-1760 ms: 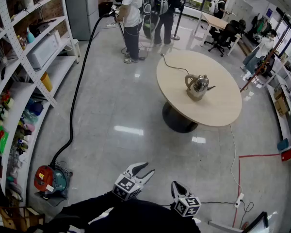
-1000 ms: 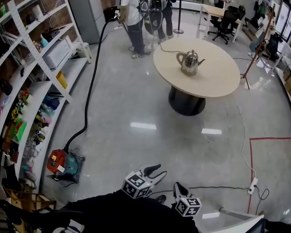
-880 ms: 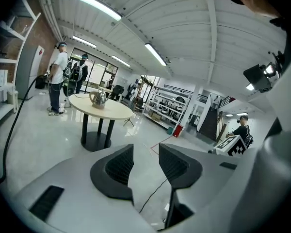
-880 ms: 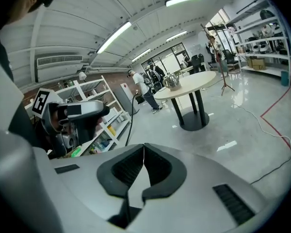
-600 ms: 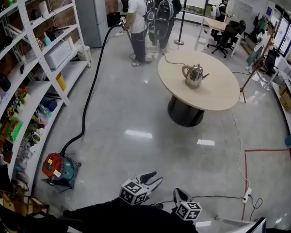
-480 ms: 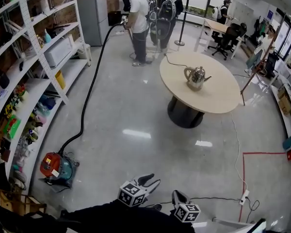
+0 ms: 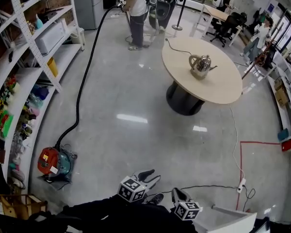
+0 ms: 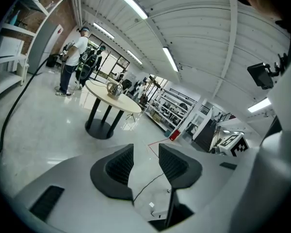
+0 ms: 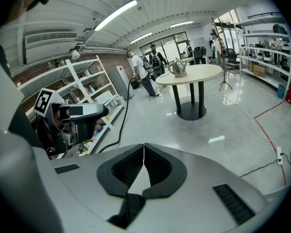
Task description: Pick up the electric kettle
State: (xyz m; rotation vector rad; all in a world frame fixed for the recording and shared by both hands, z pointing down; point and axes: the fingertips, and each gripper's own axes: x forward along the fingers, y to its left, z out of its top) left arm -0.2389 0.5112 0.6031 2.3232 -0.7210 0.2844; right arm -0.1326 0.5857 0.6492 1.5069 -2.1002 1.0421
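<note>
Left gripper is released with nothing between its jaws; right gripper is clenched on nothing.

Head view: both grippers sit low at the bottom edge over the glossy grey floor. The shiny steel electric kettle stands upright on the round beige wooden table, well apart from both. The step in hand looks like the approach, with no grasp begun. To do it well, the person should close on the table, skirt the thick black vacuum hose and the white power strip, then line the open left gripper up with the kettle's handle. A thin black cord lies on the table near the kettle, so any lift should watch for it.

Left gripper view: the jaws stand apart, bare floor shows in the gap, and the kettle is tiny on the far table.

Right gripper view: the pads meet, empty, and the kettle is distant on the tabletop.

Hard to make out: the kettle's handle detail and base, and whether the cord joins it. The person's arms are cut off at the head view's bottom edge.
</note>
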